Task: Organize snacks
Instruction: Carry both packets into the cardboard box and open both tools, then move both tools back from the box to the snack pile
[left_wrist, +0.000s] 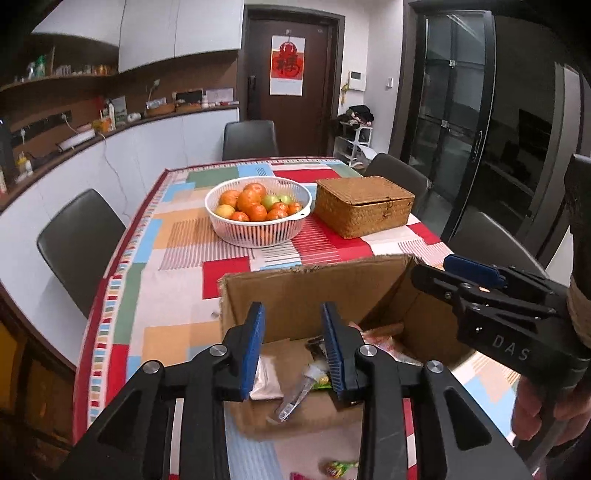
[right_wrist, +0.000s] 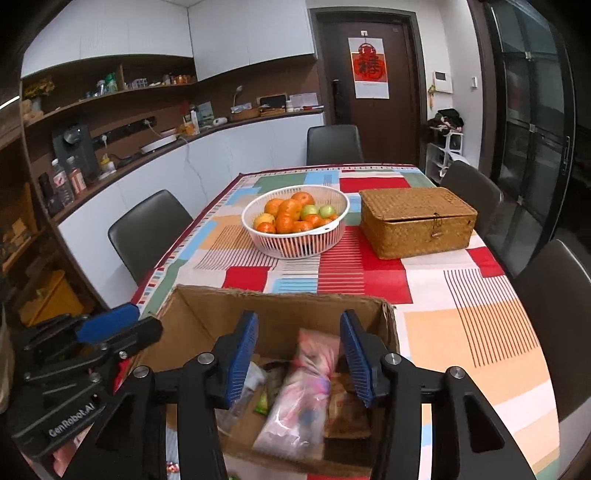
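An open cardboard box (left_wrist: 295, 295) (right_wrist: 280, 306) stands on the near part of the table and holds several snack packets. My left gripper (left_wrist: 291, 347) is open and empty above the box's left half, over a silver packet (left_wrist: 266, 380) and a green-tipped wrapper (left_wrist: 314, 376). My right gripper (right_wrist: 299, 354) is open above the box, and a blurred pink-white snack bag (right_wrist: 303, 391) lies between and below its fingers, apart from the pads. A green snack (left_wrist: 341, 468) lies on the table before the box.
A white basket of oranges and green fruit (left_wrist: 258, 210) (right_wrist: 295, 221) and a closed woven box (left_wrist: 364, 205) (right_wrist: 417, 219) stand mid-table on the patchwork cloth (right_wrist: 461, 332). Dark chairs (left_wrist: 79, 243) surround the table. A counter runs along the left wall.
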